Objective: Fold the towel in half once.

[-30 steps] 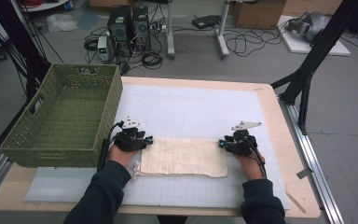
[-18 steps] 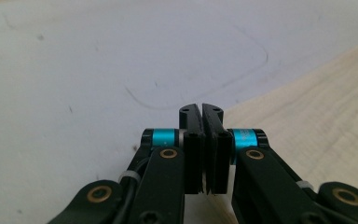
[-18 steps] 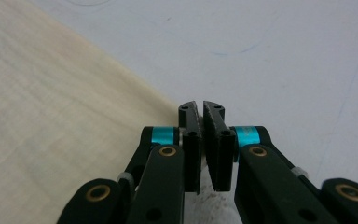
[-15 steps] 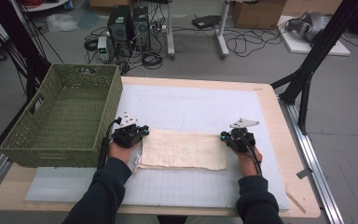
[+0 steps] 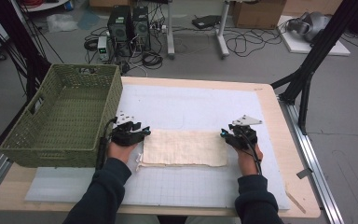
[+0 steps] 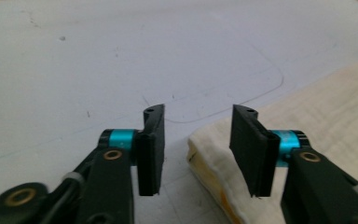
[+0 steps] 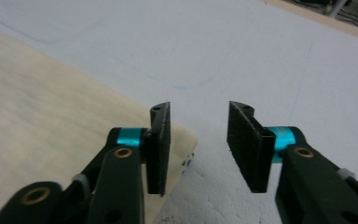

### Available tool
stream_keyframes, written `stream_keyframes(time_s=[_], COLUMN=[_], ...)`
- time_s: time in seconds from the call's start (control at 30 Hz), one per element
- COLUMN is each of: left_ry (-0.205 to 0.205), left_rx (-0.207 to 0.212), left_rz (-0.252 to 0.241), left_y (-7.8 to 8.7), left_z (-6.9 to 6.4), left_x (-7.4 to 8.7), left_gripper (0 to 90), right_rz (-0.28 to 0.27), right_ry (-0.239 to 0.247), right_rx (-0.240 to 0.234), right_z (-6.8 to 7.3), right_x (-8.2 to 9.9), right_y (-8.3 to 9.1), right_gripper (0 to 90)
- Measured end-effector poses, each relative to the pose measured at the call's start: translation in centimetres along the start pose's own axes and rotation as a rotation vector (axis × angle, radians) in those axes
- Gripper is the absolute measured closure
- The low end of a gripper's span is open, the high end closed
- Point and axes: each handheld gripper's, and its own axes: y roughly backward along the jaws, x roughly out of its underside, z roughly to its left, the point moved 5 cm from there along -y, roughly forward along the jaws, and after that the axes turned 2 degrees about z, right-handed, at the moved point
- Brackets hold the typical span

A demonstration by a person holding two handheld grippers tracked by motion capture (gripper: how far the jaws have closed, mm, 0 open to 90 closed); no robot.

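Green wicker basket [image 5: 60, 116], floor cables [image 5: 242, 44]

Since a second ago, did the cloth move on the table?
Yes. The cloth looks shorter front to back: its near edge has moved away from the table's front edge, while its far edge stays put, level with the green basket's front corner.

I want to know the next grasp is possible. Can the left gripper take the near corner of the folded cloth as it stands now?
Probably yes. The left gripper is open, and the corner of the folded cloth lies just ahead between its jaws, with nothing in the way.
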Motion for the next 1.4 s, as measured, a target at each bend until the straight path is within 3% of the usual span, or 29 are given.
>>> stream_keyframes(time_s=[0.07,0.13,0.27,0.4,0.57,0.63,0.77,0.87,1.07,1.4], left_ry=[0.002,-0.026,-0.051,-0.045,-0.085,-0.084,-0.073,-0.063,-0.086,-0.080], left_rx=[0.029,0.042,0.109,0.146,0.174,0.185,0.204,0.227,0.240,0.223], left_rz=[-0.022,-0.053,-0.107,-0.125,-0.138,-0.148,-0.165,-0.155,-0.149,-0.158], left_y=[0.7,1.3,2.2,2.9,3.6,3.8,4.3,4.4,4.4,4.8], left_z=[-0.1,-0.7,-1.5,-1.8,-2.5,-2.7,-3.0,-3.4,-4.1,-3.3], left_x=[-0.3,-0.4,-0.6,-0.6,-0.5,-0.6,-0.5,-0.2,0.2,0.4], left_gripper=[40.4,27.2,20.7,20.3,21.5,21.8,21.1,19.9,19.9,20.0], right_rz=[-0.034,-0.063,-0.084,-0.094,-0.124,-0.137,-0.146,-0.140,-0.126,-0.117], right_ry=[-0.028,-0.036,-0.026,-0.034,-0.030,-0.034,-0.045,-0.020,-0.024,-0.013], right_rx=[-0.026,-0.043,-0.078,-0.088,-0.108,-0.121,-0.130,-0.132,-0.123,-0.109], right_z=[-0.2,-0.2,0.2,0.4,0.7,0.8,0.9,0.8,0.8,0.5], right_x=[-0.1,0.1,0.8,1.1,0.9,1.0,1.6,2.5,2.8,2.6], right_y=[1.0,1.9,3.6,4.8,5.6,5.8,6.2,6.4,6.3,6.2], right_gripper=[49.0,43.8,36.3,29.1,19.0,11.4,10.5,10.5,10.5,10.5])
